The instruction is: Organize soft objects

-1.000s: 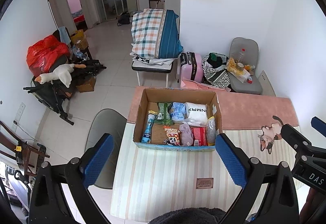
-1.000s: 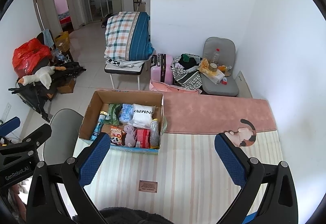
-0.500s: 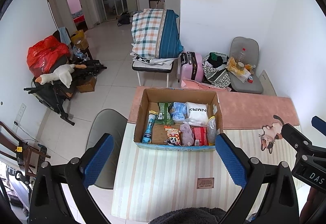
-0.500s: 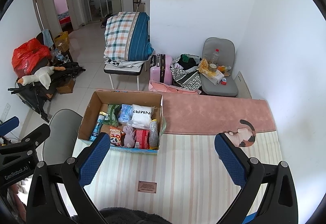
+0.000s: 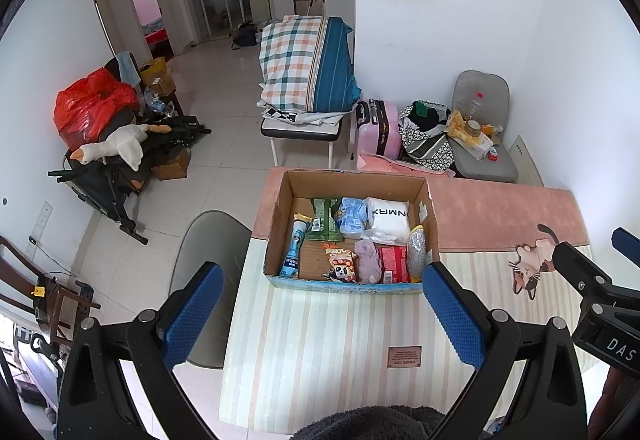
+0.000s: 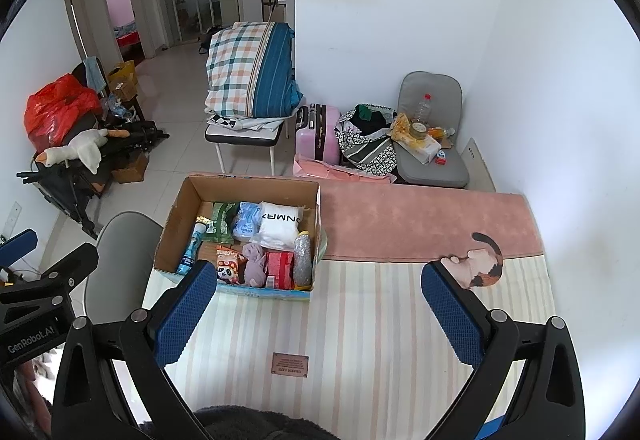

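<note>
An open cardboard box (image 5: 280,207) (image 6: 176,220) stands on the striped table mat, holding several soft packets: a white pouch (image 5: 390,217) (image 6: 280,222), a mauve cloth bundle (image 5: 368,260) (image 6: 254,264), a blue tissue pack (image 5: 352,215), a green bag (image 5: 326,215), a panda snack bag (image 5: 340,266) and a red pack (image 5: 394,264). My left gripper (image 5: 324,314) hovers open just short of the box. My right gripper (image 6: 316,310) is open too, over the mat to the right of the box. Both hold nothing.
A cat-shaped mat (image 5: 534,268) (image 6: 480,264) lies at the table's right, by a pink runner (image 6: 420,224). A grey chair (image 5: 208,244) sits left of the table. Dark fuzzy fabric (image 6: 248,422) shows at the bottom edge. Beyond are a bench with a plaid pillow (image 5: 308,67) and a pink suitcase (image 5: 378,127).
Both views have drifted very slightly; the box sits a touch nearer and lower in frame. Neither gripper has changed its opening.
</note>
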A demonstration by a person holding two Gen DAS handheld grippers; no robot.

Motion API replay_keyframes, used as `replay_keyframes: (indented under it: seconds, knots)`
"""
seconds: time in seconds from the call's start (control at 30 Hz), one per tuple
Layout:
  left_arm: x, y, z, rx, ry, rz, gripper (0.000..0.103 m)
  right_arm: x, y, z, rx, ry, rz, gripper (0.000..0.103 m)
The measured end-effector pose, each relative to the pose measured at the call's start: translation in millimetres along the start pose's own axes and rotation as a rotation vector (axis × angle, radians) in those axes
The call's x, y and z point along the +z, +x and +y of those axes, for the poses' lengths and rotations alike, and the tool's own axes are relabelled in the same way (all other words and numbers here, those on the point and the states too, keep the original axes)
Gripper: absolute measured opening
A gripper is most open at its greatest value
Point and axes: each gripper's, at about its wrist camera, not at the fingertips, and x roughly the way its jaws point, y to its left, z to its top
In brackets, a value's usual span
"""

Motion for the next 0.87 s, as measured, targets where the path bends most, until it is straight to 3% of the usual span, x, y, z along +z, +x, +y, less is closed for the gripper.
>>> replay_keyframes:
  seconds: [0.87]
  knots:
    - [1, -10, 10, 0.005, 0.001, -0.014, 0.102, -4, -4, -2, -0.011, -0.008, -0.015, 0.103]
